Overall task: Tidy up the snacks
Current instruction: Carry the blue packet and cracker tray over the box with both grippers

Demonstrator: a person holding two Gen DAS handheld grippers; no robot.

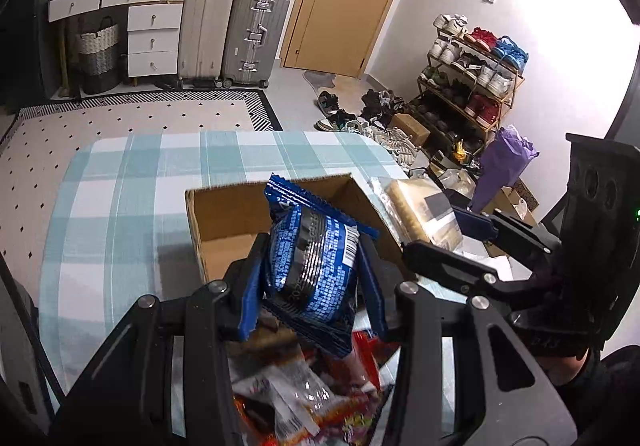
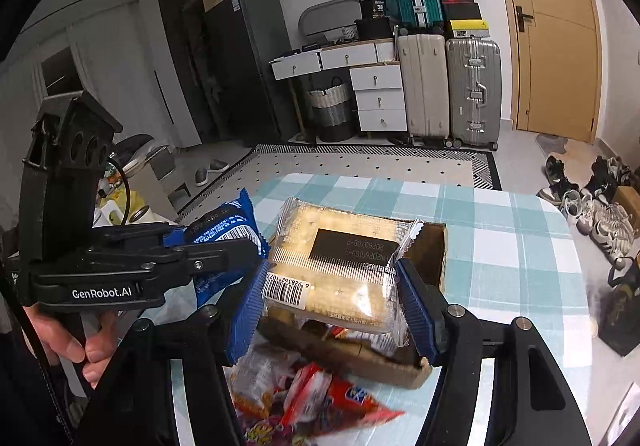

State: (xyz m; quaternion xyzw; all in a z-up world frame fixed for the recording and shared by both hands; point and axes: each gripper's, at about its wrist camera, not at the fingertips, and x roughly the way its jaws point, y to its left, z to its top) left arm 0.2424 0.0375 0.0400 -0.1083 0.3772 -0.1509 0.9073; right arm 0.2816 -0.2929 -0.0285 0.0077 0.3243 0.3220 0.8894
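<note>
Your left gripper [image 1: 310, 266], clamped on the blue packet [image 1: 312, 258], has the open box [image 1: 224, 230] just ahead and below, nearer than your right gripper [image 2: 332, 286], clamped on the cracker pack [image 2: 340, 266].

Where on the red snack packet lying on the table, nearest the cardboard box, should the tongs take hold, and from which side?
Grip the red snack packet across its flat body, coming from above; it lies flat on the checked tablecloth beside the cardboard box, its right side free of the pile.
</note>
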